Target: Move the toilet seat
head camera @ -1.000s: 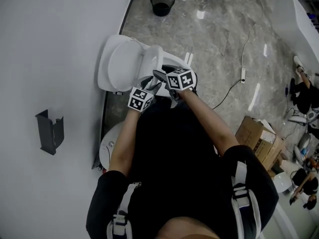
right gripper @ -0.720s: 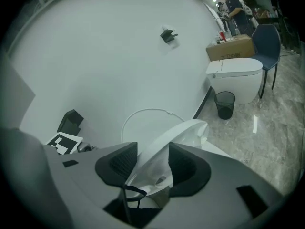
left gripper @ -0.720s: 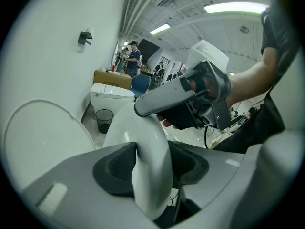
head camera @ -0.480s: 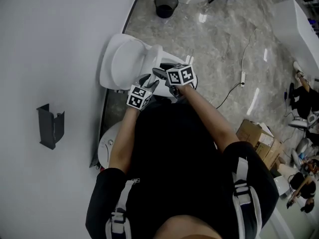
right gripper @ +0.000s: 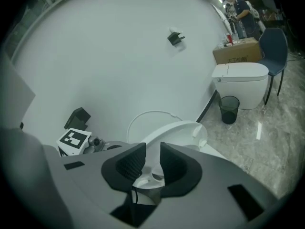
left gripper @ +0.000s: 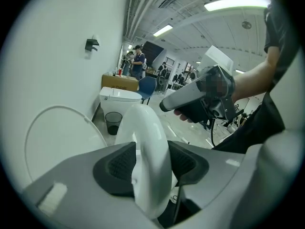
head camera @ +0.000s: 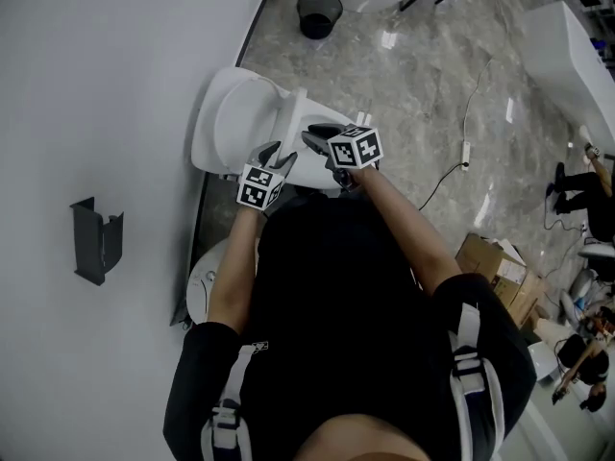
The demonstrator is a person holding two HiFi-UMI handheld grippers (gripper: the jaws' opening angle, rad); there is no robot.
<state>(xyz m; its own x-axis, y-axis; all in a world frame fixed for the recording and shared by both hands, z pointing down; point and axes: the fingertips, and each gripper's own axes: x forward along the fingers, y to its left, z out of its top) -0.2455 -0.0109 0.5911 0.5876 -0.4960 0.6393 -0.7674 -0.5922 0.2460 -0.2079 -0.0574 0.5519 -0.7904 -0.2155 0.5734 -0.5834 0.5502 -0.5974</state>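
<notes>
Toilet seat (head camera: 293, 123) tilted up off the bowl of the white toilet (head camera: 213, 154), neither flat nor fully upright. Behind it the raised lid (head camera: 233, 113), leaning toward the white wall (head camera: 96, 84). In front of it, the person's two grippers, both at the near side of the seat and close to each other.

Left gripper (head camera: 272, 154) clamped on the thick, rounded rim of the seat. In the left gripper view, dark pads (left gripper: 118, 163) tight against both flanks of the white rim, no gap on either side, rim rising upward out of the jaws.

Right gripper (head camera: 313, 140) just beside the left one, a little further toward the front of the seat, marker cube (head camera: 356, 148) on top. Jaws drawn close, only a narrow slit between them, and just now closing. In the right gripper view, thin white edge of the seat running down into that slit and filling it, pads (right gripper: 128, 163) against it on both sides.

Around the toilet, grey marble floor (head camera: 432, 75). On it a dark waste bin (head camera: 317, 12) next to a second toilet (right gripper: 240, 82), a blue chair (right gripper: 276, 44) near that one, a thin cable (head camera: 469, 113), and a cardboard box (head camera: 498, 262) at the person's right. On the wall a dark holder (head camera: 96, 248), well apart from the toilet.
</notes>
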